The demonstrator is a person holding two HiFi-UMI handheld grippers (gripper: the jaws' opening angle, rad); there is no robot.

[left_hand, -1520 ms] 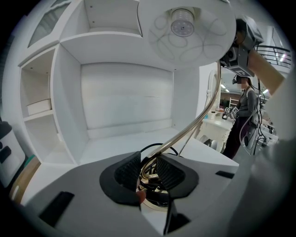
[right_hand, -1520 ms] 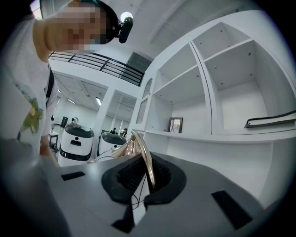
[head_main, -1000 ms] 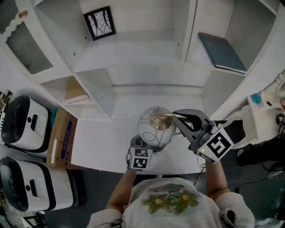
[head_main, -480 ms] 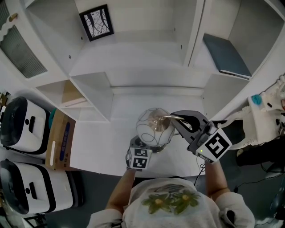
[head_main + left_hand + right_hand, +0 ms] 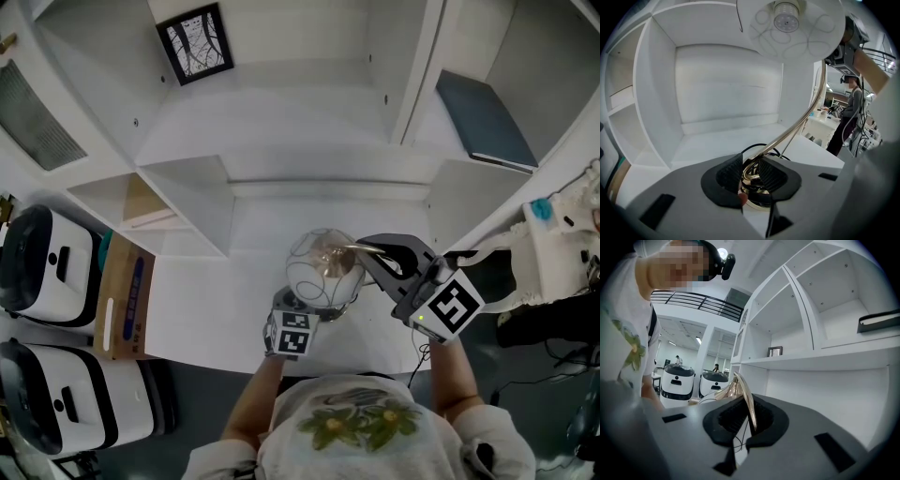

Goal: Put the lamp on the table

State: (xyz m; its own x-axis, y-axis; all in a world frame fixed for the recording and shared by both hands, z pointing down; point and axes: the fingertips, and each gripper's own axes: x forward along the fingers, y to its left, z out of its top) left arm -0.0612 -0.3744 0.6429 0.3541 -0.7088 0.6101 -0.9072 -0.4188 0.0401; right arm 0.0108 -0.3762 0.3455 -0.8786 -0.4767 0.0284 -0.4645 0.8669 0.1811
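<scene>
The lamp has a clear wire-patterned globe (image 5: 323,270) and a curved gold arm (image 5: 367,247). It stands near the front edge of the white table (image 5: 202,305). My left gripper (image 5: 306,307) is low, at the lamp's foot. Its pads are shut on the bottom of the gold arm (image 5: 802,121), just above the gold base ring (image 5: 751,176). The globe (image 5: 787,23) hangs overhead in the left gripper view. My right gripper (image 5: 377,249) comes in from the right and is shut on the upper part of the gold arm (image 5: 745,398).
White shelving rises behind the table, with a framed picture (image 5: 194,42) up left and a dark book (image 5: 483,114) up right. A cardboard box (image 5: 122,295) and two white machines (image 5: 42,262) stand at the left. A black cable (image 5: 758,147) lies by the lamp's foot.
The head view has shifted slightly. The lamp and both grippers keep the same place and the same hold.
</scene>
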